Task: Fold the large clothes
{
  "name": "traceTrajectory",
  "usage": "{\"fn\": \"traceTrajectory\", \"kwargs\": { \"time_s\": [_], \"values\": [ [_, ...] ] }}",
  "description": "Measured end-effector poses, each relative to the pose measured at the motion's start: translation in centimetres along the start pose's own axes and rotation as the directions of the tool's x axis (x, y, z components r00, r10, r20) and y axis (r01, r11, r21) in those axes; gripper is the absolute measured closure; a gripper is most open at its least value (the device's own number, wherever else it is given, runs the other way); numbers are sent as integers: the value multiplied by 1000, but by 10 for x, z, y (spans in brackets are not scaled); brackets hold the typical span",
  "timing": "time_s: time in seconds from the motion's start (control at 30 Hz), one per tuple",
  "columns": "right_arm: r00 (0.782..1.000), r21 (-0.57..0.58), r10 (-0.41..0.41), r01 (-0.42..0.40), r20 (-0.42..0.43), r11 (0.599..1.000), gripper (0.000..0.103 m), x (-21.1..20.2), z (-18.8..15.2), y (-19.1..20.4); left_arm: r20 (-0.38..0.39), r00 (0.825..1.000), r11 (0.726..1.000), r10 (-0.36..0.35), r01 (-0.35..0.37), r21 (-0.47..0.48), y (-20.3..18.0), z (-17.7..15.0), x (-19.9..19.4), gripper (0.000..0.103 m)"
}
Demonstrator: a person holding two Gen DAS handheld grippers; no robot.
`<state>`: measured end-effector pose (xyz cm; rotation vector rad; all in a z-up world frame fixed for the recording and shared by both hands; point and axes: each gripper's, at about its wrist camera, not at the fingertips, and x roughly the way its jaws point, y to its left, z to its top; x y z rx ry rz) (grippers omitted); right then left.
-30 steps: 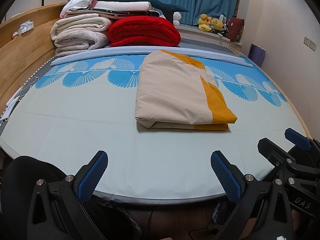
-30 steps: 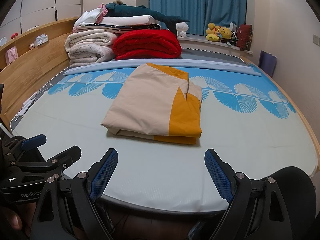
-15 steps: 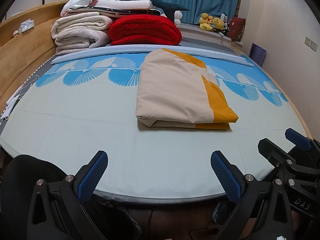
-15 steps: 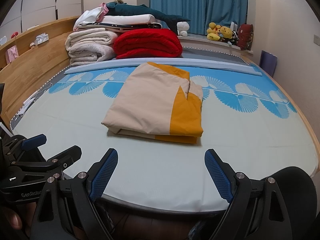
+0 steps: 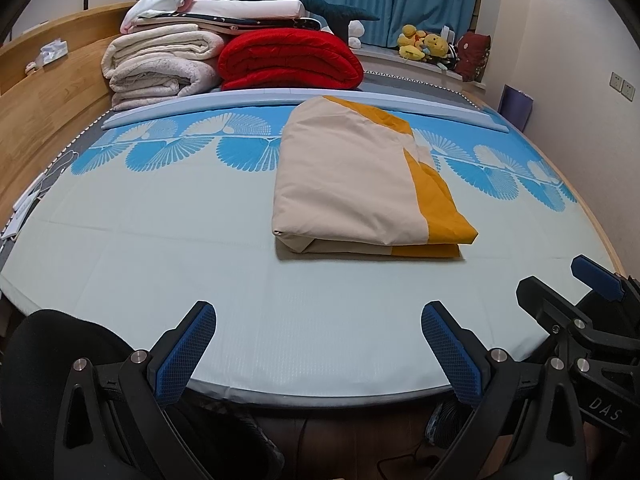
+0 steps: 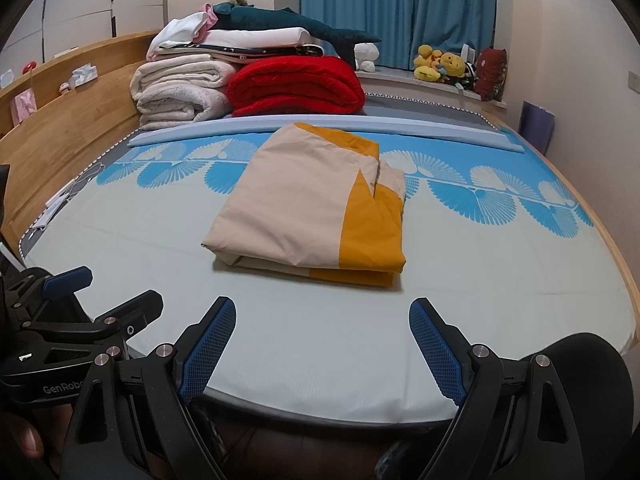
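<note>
A folded beige and orange cloth [image 5: 352, 184] lies flat on the bed's pale blue sheet [image 5: 160, 264], in the middle; it also shows in the right wrist view [image 6: 312, 216]. My left gripper [image 5: 318, 344] is open and empty, held at the bed's near edge, short of the cloth. My right gripper [image 6: 322, 340] is open and empty too, at the same near edge. Each gripper shows at the side of the other's view: the right one [image 5: 576, 300] and the left one [image 6: 92, 300].
Rolled white blankets [image 5: 160, 64], a red blanket [image 5: 288, 60] and stacked linens sit at the head of the bed. A wooden headboard [image 5: 36, 100] runs along the left. Plush toys [image 6: 440, 64] sit on the window ledge by blue curtains. Wall on the right.
Both grippers stay open at the near edge. The views have shifted only slightly; the folded cloth has not moved.
</note>
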<state>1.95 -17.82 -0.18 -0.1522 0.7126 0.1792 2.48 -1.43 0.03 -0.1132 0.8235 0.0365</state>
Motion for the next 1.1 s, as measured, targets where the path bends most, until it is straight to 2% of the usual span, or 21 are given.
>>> {"fn": "traceTrajectory", "kwargs": {
  "time_s": [1.1],
  "values": [
    [1000, 1, 4, -4, -2, 1000, 14, -2, -1, 0, 0, 1000, 1000, 0, 0, 2, 1, 0, -1, 1]
  ]
}}
